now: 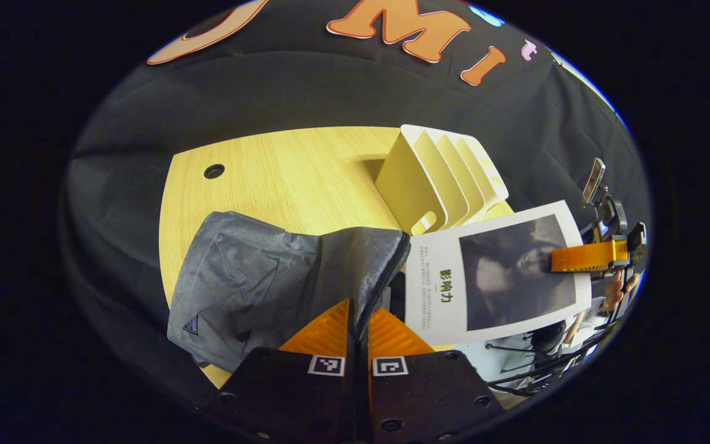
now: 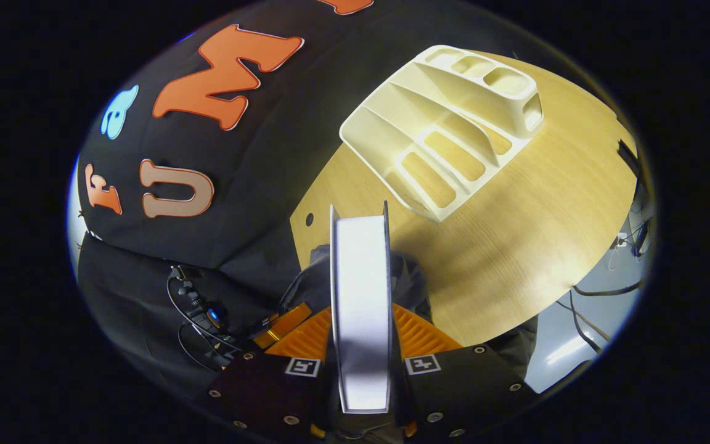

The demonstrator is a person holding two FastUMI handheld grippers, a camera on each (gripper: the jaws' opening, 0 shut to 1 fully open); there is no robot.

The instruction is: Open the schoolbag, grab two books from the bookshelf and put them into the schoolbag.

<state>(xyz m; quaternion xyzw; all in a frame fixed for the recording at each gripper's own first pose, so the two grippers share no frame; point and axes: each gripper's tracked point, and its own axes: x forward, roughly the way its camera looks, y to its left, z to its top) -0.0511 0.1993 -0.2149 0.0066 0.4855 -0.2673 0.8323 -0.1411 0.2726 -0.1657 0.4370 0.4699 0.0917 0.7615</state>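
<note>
The left gripper (image 1: 360, 330) sits at the near edge of the left gripper view, its two fingers closed on the zipper edge of the grey schoolbag (image 1: 256, 283), which lies on the light wooden table (image 1: 281, 169). The bag's flap is lifted along the zipper, leaving a dark gap just right of the fingers. To the right, a book (image 1: 497, 271) with a white cover and a dark picture is held flat above the bag's opening by the right gripper (image 1: 583, 258), which clamps its right edge; fingers of a hand (image 1: 617, 290) show behind it. Farther off stands the cream bookshelf (image 1: 441, 179), its slots bare.
</note>
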